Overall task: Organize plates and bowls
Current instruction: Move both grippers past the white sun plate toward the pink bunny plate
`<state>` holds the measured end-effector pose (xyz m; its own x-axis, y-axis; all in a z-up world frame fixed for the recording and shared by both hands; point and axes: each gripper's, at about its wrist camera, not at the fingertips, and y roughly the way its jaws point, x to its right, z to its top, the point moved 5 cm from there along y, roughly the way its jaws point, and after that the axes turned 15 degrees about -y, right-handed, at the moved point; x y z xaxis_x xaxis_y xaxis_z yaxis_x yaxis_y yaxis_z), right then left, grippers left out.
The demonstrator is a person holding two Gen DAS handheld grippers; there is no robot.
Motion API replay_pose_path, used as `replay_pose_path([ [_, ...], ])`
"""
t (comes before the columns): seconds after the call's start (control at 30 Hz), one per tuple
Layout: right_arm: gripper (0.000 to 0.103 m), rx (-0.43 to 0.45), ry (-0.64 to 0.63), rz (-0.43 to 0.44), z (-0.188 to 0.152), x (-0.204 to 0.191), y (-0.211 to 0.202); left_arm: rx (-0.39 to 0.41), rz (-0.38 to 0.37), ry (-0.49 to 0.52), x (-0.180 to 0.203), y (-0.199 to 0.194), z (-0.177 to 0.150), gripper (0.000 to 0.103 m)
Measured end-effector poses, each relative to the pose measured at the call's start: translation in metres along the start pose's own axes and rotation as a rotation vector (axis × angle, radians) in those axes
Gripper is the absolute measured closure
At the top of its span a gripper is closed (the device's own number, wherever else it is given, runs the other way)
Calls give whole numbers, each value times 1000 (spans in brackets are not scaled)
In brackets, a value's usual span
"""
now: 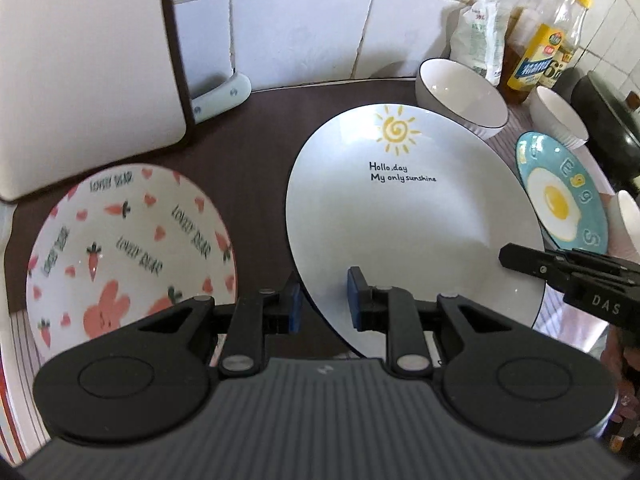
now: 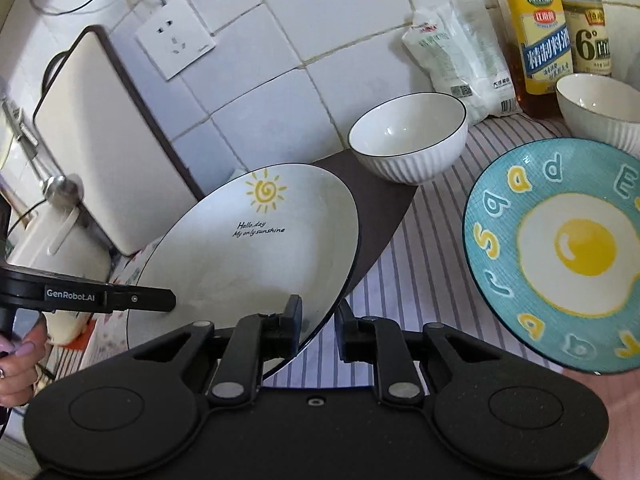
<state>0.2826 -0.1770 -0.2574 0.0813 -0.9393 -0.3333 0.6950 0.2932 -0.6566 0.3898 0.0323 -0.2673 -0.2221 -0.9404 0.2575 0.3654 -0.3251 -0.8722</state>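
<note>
A white plate with a yellow sun and black writing (image 1: 404, 216) is tilted above the counter, its rim between the fingers of both grippers; it also shows in the right wrist view (image 2: 248, 248). My left gripper (image 1: 323, 300) straddles its near-left rim, with a gap still showing at the pads. My right gripper (image 2: 318, 320) straddles its right rim in the same way. A pink rabbit-and-carrot plate (image 1: 128, 248) lies at the left. A blue fried-egg plate (image 2: 560, 252) lies at the right. Two white ribbed bowls (image 2: 412, 136) (image 2: 600, 108) stand behind.
A cutting board (image 1: 80, 60) leans on the tiled wall at the left. Oil bottles (image 2: 536, 32) and a white bag (image 2: 460, 60) stand at the back right. A dark pot (image 1: 608, 120) sits at the far right. A striped cloth (image 2: 420, 260) covers part of the counter.
</note>
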Motion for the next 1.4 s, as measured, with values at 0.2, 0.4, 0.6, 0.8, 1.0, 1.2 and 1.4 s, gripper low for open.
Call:
replay_pose_path([
  [0.2, 81, -4, 48, -39, -5, 11, 16, -55, -9, 9, -1, 27, 8, 82],
  [0.4, 80, -53, 10, -118, -9, 12, 26, -154, -14, -47, -3, 50, 2, 80],
  [0.6, 75, -162, -144, -293, -2, -6, 29, -168, -13, -85, -10, 31, -2, 70],
  [0.8, 58, -147, -95, -324, 11, -24, -6, -149, 45, -59, -23, -16, 8, 60],
  [1.0, 41, -104, -125, -252, 32, -61, -34, -120, 70, -15, -38, -63, 9, 44],
  [1.2, 27, -53, -212, -238, 45, -104, -54, -97, 95, -11, -58, -95, 5, 33],
  [1.4, 17, -20, -309, -174, 53, -144, -62, -68, 127, -34, -81, -118, -1, 27],
])
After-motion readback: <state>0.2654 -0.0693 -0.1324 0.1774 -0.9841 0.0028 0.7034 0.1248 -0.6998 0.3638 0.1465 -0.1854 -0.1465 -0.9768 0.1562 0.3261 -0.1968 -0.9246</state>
